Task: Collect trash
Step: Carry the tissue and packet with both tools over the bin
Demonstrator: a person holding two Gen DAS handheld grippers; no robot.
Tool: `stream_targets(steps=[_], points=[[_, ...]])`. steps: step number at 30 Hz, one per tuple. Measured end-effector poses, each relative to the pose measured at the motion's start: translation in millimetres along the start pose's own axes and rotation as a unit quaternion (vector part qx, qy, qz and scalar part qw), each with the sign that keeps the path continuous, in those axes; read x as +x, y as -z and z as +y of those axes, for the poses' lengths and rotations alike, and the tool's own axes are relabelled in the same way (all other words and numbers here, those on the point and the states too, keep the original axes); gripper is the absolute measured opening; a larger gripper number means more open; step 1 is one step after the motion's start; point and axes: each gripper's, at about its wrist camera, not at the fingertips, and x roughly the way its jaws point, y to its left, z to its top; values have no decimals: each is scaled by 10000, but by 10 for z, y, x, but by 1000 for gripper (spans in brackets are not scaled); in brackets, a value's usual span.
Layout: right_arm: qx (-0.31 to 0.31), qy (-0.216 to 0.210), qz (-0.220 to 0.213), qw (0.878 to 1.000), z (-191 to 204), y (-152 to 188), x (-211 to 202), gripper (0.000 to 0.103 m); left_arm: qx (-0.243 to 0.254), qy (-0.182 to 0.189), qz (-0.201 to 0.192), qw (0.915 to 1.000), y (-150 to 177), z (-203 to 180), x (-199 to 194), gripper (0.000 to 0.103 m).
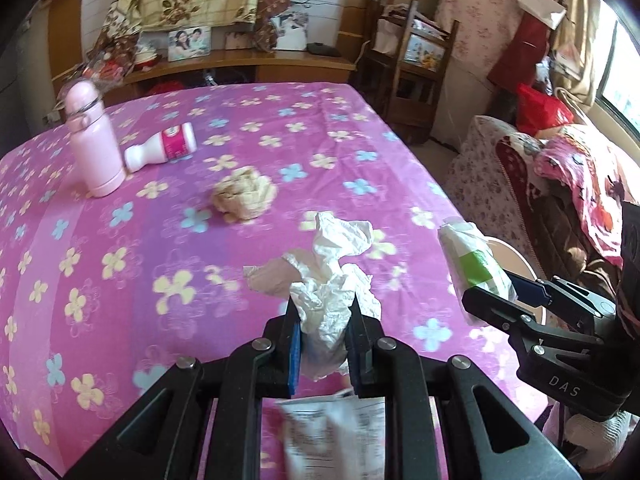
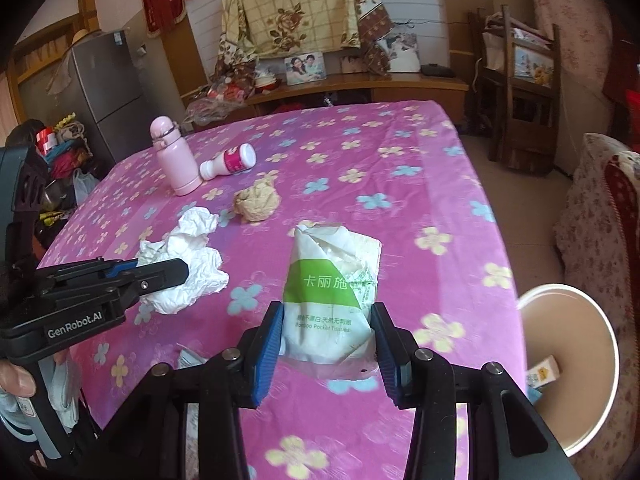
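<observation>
white crumpled tissue (image 1: 334, 280) sits pinched in the left gripper (image 1: 325, 340); right gripper (image 2: 327, 344) clamps a tissue pack (image 2: 332, 292), seemingly lifted off the pink tablecloth (image 2: 420, 184).

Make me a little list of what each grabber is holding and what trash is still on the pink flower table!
left gripper: jaws shut on the crumpled white tissue
right gripper: jaws shut on the green-and-white tissue pack
trash on table: beige paper ball; small white bottle with pink label, lying on its side
also on table: pink flask, standing upright
tablecloth: pink with flowers
bin: round white one beside the table, small carton inside
</observation>
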Motion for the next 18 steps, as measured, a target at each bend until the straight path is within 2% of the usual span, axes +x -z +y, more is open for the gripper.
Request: stream_targets(steps=[18], points=[[741, 647, -270, 9948, -1050, 359, -717, 46, 805, 494, 46, 9955, -41, -1293, 129, 20]])
